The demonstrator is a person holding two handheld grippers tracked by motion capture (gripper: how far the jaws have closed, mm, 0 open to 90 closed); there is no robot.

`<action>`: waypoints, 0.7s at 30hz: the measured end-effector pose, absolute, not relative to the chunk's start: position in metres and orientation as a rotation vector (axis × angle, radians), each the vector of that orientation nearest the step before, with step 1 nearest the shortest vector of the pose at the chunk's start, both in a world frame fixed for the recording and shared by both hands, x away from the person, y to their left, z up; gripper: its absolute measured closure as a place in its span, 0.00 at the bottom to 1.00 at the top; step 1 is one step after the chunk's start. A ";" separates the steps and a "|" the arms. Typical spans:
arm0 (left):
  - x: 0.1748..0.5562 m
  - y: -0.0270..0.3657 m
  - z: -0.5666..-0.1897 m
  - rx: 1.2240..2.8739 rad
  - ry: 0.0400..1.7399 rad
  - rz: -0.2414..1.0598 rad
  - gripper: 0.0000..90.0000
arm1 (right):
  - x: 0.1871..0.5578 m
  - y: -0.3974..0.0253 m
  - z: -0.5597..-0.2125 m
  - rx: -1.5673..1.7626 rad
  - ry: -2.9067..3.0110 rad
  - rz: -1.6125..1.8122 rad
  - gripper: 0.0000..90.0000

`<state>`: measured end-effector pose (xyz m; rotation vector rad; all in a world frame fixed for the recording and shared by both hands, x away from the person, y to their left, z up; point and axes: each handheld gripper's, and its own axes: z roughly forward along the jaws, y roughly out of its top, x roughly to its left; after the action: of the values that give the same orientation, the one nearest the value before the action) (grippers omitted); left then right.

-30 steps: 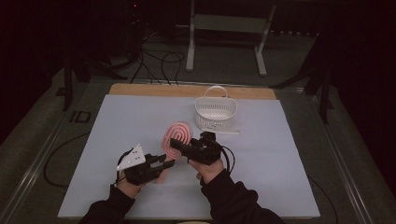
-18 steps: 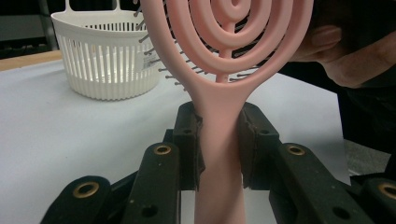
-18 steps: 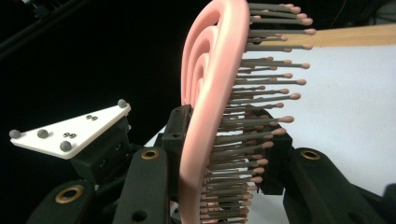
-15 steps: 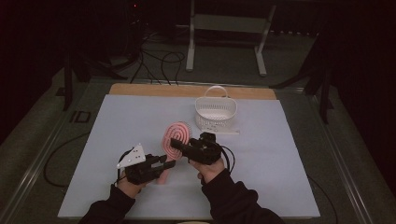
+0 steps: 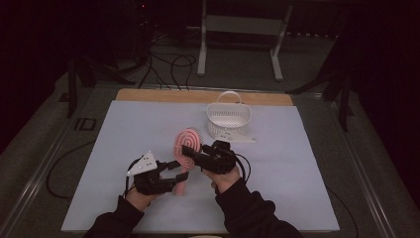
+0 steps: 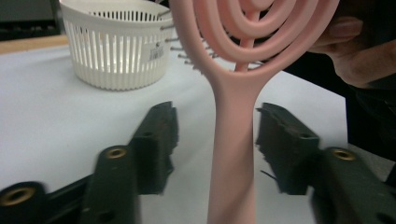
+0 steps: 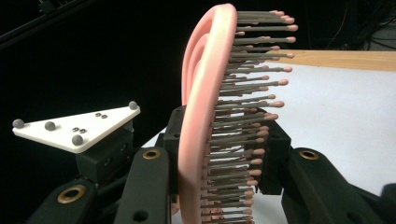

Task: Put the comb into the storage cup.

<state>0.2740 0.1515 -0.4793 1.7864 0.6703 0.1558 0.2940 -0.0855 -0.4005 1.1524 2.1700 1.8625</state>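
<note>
**Pink brush held upright between two grippers**

The right hand-held gripper (image 5: pixel 195 154) has its jaws clamped on the head of the pink hairbrush (image 5: pixel 186 148), one jaw against the looped back, the other seemingly pressed into the bristles. The brush stands lifted above the desk (image 5: pixel 124 129), handle pointing down toward the person. The left hand-held gripper (image 5: pixel 174 174) sits wide, its jaws either side of the handle without touching it. A white basket (image 5: pixel 228 119) stands beyond, near the brush.
</note>
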 end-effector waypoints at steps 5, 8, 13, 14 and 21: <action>0.277 0.152 -0.481 1.808 0.683 0.125 0.36 | 0.296 -0.090 -0.397 1.137 2.159 1.858 0.72; 0.277 0.154 -0.479 1.810 0.684 0.117 0.32 | 0.297 -0.093 -0.393 1.122 2.147 1.851 0.72; 0.279 0.159 -0.477 1.822 0.687 0.107 0.27 | 0.300 -0.101 -0.385 1.096 2.123 1.843 0.72; 0.279 0.161 -0.477 1.820 0.689 0.094 0.25 | 0.300 -0.103 -0.383 1.087 2.119 1.835 0.72; 0.279 0.167 -0.475 1.843 0.658 0.068 0.11 | 0.302 -0.112 -0.374 1.037 2.111 1.797 0.72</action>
<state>0.2787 0.1667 -0.4752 1.8430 0.6585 0.0682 0.3022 -0.1123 -0.3737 1.0372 2.1111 1.7972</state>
